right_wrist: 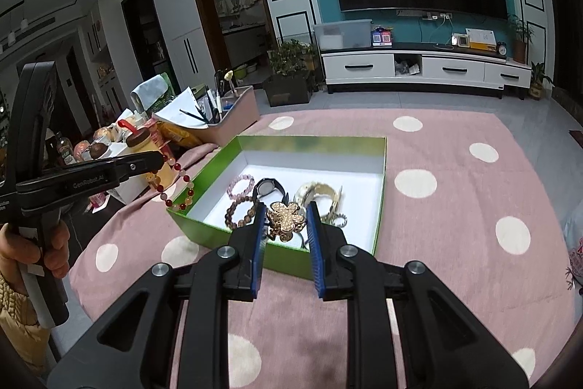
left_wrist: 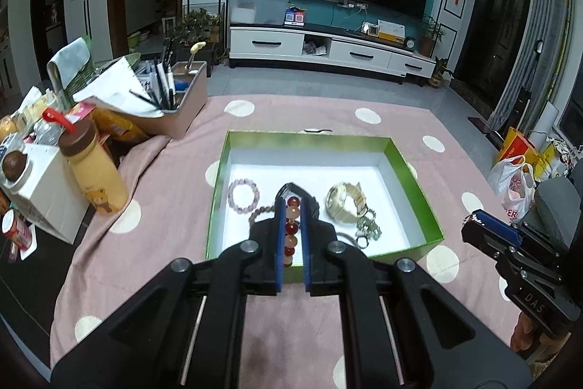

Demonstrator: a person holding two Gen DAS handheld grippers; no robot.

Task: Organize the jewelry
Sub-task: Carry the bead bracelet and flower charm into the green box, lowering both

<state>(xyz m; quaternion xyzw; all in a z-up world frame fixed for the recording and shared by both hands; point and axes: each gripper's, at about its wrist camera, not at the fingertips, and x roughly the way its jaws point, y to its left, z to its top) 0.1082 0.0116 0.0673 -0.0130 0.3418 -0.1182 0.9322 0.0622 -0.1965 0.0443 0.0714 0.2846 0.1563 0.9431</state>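
- Pink dotted cloth (right_wrist: 455,206) covers the tabletop in a living room, and a green box (right_wrist: 380,188) sits open on it as the collecting place for the jewelry; bracelets, a black watch (right_wrist: 267,188) and a gold watch (left_wrist: 344,201) already lie inside, so I judge the sorting well along
- left gripper (left_wrist: 293,217) has its fingers clenched on a red bead bracelet (right_wrist: 175,185); the loop dangles free just outside the box's near-left corner, held high so it can be carried over the wall
- right gripper (right_wrist: 286,221) has its fingers closed against a gold flower brooch (right_wrist: 284,217), above the box's near edge; whether it is lifted or resting I cannot tell
- both point forward and slightly down toward the box
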